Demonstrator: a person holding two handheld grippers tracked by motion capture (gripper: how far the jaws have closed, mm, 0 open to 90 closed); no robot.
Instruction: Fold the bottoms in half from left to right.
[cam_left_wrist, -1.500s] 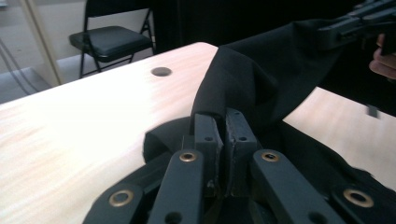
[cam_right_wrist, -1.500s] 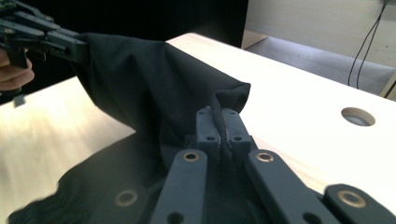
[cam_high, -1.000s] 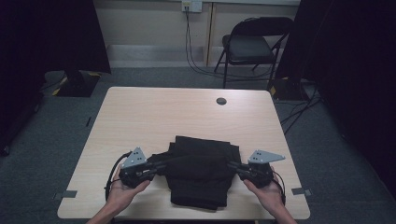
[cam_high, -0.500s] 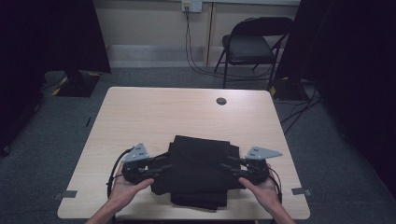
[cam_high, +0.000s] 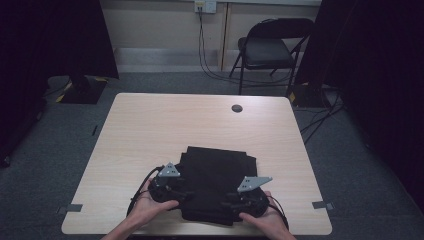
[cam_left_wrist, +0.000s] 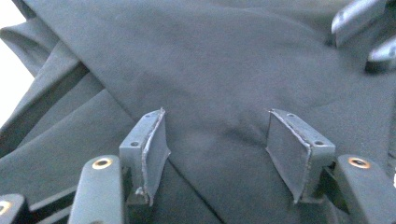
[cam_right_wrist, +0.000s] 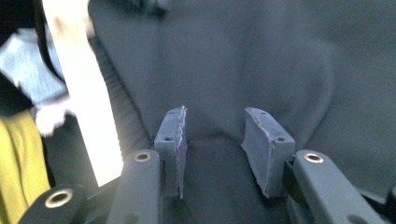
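Observation:
A folded black cloth (cam_high: 218, 172) lies on the near half of the light wooden table (cam_high: 200, 125). My left gripper (cam_high: 187, 194) rests over the cloth's near left part. My right gripper (cam_high: 226, 205) is over its near right part, both pointing inward. In the left gripper view the left gripper (cam_left_wrist: 217, 128) stands open above flat black cloth (cam_left_wrist: 210, 60); its jaws have just been opening and grip no fold. In the right gripper view the right gripper (cam_right_wrist: 214, 123) is open too, having just been opening, with cloth (cam_right_wrist: 243, 56) beneath and none pinched.
A small dark round disc (cam_high: 237, 108) lies near the table's far edge. A folding chair (cam_high: 272, 47) stands behind the table, with cables (cam_high: 210, 65) on the floor. Tape marks (cam_high: 74, 208) sit at the near corners. The table's near edge runs just under my hands.
Both grippers have moved inward from the cloth's side edges and down onto its near part. Their jaws have gone from shut to open, and the cloth lies flat again.

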